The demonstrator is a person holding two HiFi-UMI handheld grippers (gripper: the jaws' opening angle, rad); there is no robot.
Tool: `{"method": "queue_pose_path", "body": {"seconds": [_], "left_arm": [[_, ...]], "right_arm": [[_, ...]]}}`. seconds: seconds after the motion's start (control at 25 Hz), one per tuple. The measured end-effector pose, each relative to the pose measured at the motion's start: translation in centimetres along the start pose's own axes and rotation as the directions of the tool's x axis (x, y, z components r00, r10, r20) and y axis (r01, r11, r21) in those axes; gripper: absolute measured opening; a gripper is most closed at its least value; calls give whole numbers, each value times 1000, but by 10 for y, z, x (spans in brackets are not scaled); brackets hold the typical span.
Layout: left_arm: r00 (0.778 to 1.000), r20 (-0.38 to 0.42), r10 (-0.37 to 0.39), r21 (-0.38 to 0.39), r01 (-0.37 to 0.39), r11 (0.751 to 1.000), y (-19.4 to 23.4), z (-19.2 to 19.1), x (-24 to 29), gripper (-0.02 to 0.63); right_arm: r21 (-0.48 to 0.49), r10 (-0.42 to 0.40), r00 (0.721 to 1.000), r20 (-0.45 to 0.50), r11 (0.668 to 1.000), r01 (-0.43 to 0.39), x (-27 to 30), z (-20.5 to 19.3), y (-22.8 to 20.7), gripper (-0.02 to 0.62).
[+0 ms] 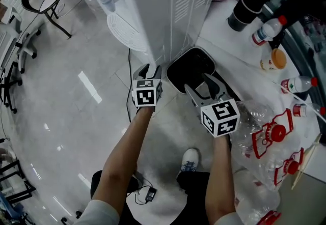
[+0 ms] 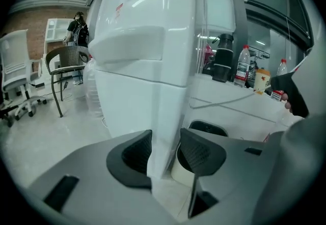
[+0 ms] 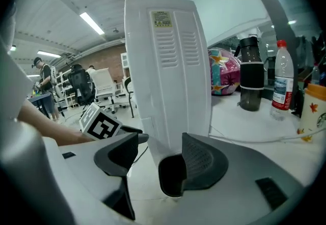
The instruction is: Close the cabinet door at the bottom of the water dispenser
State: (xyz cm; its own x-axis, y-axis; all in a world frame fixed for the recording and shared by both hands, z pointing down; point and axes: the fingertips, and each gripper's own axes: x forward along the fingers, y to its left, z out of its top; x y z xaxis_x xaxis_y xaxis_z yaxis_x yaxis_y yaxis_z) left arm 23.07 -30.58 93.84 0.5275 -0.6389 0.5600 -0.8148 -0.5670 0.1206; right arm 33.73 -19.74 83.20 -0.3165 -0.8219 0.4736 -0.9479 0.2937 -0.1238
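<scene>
Left gripper [image 1: 147, 71] stood half open, right gripper [image 1: 201, 84] wide, both empty; a square push on the door of the dispenser [image 1: 173, 15] seemed best

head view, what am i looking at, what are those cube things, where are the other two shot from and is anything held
There is no robot: a person holds a two-jaw claw in each hand, and the marker cubes are part of them. The head view looks down from the person's head at the left claw and right claw, near a white water dispenser and a black bin on the floor. Bottles stand on the table at right. The other two pictures ride on each claw, looking along its jaws. Both claws are open and hold nothing.
</scene>
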Motion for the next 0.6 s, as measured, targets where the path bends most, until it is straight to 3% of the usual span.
{"method": "queue_pose_path", "body": {"seconds": [0.2,0.28,0.4,0.52,0.6], "left_arm": [[998,-55,-21,-7,21,1000,21,-3,-58,193],[998,-59,-29,30,31,999,36,11,-95,179],[1000,-14,-3,68,4,998,64,53,-147,125],[1000,19,12,86,-13,996,75,93,-206,75],[999,33,-1,123,-3,992,66,124,-245,52]], "right_arm": [[-41,14,1000,1,999,-14,-26,14,28,291],[36,-19,999,45,999,18,-49,30,39,277],[151,-88,993,73,986,76,-84,51,59,193],[89,-110,994,-1,990,110,-114,70,85,130],[59,-121,993,-12,991,121,-139,104,91,48]]}}
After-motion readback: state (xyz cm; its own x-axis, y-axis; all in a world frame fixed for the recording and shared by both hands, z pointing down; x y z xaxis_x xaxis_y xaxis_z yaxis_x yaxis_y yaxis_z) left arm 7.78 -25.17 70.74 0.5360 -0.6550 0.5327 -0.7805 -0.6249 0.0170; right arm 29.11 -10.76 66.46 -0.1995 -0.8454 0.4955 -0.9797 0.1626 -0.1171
